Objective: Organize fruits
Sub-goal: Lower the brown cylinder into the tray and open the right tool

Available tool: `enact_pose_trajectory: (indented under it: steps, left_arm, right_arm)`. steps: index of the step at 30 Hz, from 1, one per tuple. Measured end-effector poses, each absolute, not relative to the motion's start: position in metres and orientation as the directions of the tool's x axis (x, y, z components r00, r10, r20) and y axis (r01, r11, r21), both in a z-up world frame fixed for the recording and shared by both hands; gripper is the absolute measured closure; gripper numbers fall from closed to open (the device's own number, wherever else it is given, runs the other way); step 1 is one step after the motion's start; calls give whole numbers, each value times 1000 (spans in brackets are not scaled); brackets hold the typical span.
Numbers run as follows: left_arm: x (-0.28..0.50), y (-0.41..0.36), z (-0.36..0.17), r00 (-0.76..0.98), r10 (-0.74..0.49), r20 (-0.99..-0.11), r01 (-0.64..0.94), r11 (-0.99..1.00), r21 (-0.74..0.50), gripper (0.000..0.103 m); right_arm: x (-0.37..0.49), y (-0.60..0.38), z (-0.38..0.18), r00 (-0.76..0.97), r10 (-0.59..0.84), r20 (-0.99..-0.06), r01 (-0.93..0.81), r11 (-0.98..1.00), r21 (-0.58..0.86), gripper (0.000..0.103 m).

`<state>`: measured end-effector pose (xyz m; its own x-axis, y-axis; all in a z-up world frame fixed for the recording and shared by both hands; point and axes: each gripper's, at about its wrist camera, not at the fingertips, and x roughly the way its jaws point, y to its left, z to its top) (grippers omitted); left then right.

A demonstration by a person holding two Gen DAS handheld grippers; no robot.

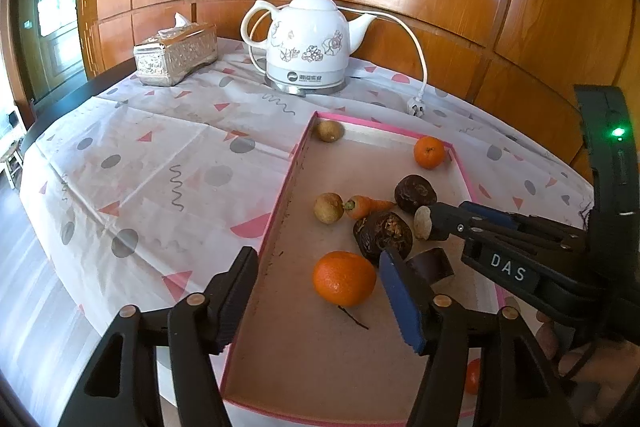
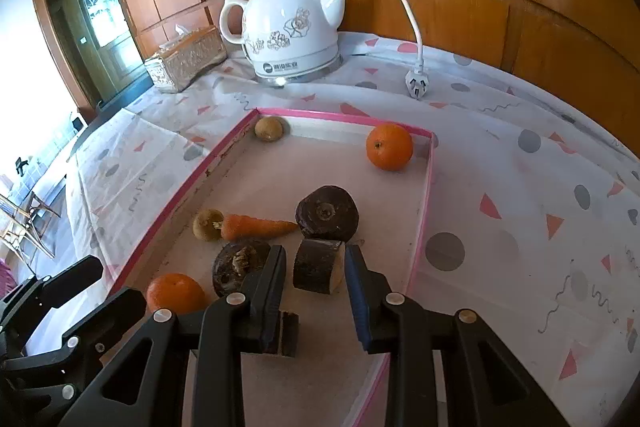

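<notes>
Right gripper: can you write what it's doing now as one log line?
right gripper: open, straddling dark cut chunk | left gripper: open, by near orange | all in pink-rimmed tray

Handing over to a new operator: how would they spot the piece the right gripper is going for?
Find the pink-rimmed tray in front of the white kettle. Between the right gripper fingers sits a dark cut chunk. Unlike the round dark pieces nearby, it has a flat pale cut face.

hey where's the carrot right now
The carrot lies inside the pink-edged tray, near its left edge in the right wrist view, its top against a small tan fruit and its tip pointing at a dark round piece.
</notes>
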<state>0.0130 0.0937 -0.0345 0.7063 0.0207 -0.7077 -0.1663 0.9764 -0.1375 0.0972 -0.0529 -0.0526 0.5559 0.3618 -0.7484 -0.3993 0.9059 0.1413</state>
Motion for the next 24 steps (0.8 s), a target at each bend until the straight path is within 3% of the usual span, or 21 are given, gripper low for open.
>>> enact_pose_trajectory:
  steps: [10,21,24]
  left_arm:
    - [4,92,-26,727,26,-687,-170,975,-143,30]
    - [-15,76,-10,768,36,-640,-152,980,-127,3]
    - [-19,73,-6,778,43,-627,-149,982,-117,0]
  right_arm:
    - [81,-58,-41,598,338,-727,-376,919,118,68]
    - [29,-83,-25,704,263,-659,-287,955,75,64]
    - [21,-92,-28,712,237,-661,-260,964,66,64]
